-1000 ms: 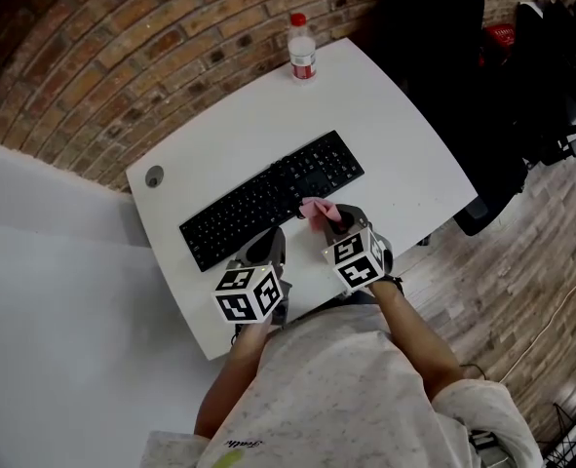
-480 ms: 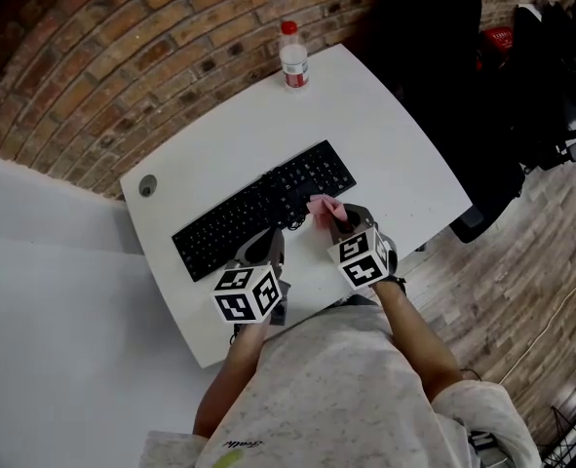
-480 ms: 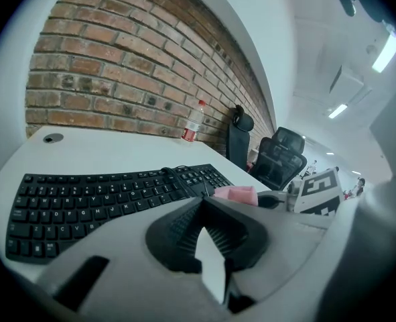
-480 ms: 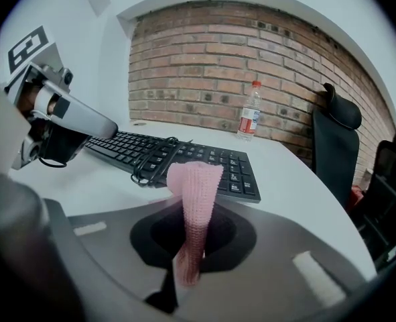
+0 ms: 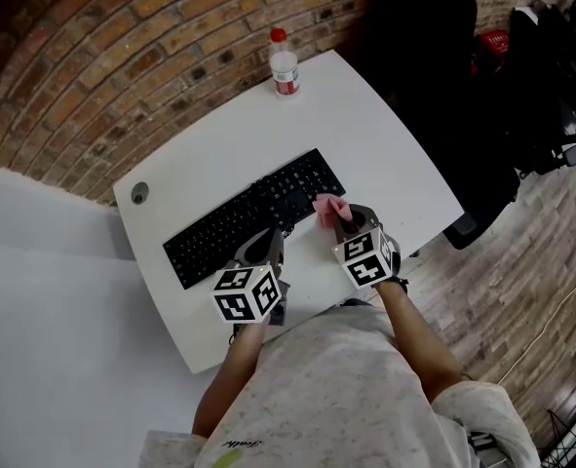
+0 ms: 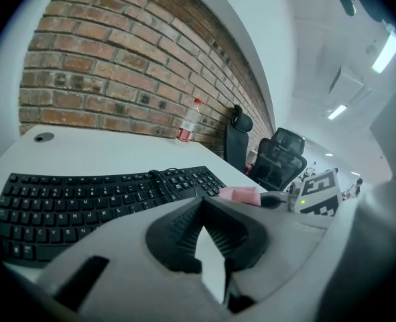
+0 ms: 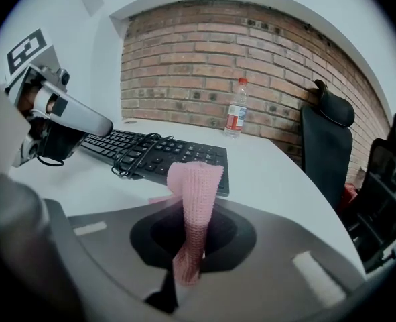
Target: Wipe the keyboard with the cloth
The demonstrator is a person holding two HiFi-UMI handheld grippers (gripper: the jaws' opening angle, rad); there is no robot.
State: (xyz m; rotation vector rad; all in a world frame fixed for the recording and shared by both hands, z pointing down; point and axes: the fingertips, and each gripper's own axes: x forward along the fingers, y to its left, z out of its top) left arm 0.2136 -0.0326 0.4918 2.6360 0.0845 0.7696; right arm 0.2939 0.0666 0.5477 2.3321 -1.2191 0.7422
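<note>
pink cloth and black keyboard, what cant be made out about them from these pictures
- Whether the pink knitted cloth, clamped in the right tool, touches the black keyboard: head view, the tool's body covers the contact.
- Much of the keyboard's near edge: left gripper view, hidden behind the left tool.
- Key legends: head view, too small.
- Label print on the clear plastic bottle with a red cap: too small in every view.

The head camera looks steeply down from high above, taking in the whole counter [image 5: 395, 154]. The cameras on the left claw [image 5: 266, 246] and right claw [image 5: 339, 220] sit low and close over the counter, facing the brick wall [image 7: 204, 59]. All three views share the keyboard [image 5: 253, 217] and bottle [image 5: 285, 66], and each claw view catches the other claw.
</note>
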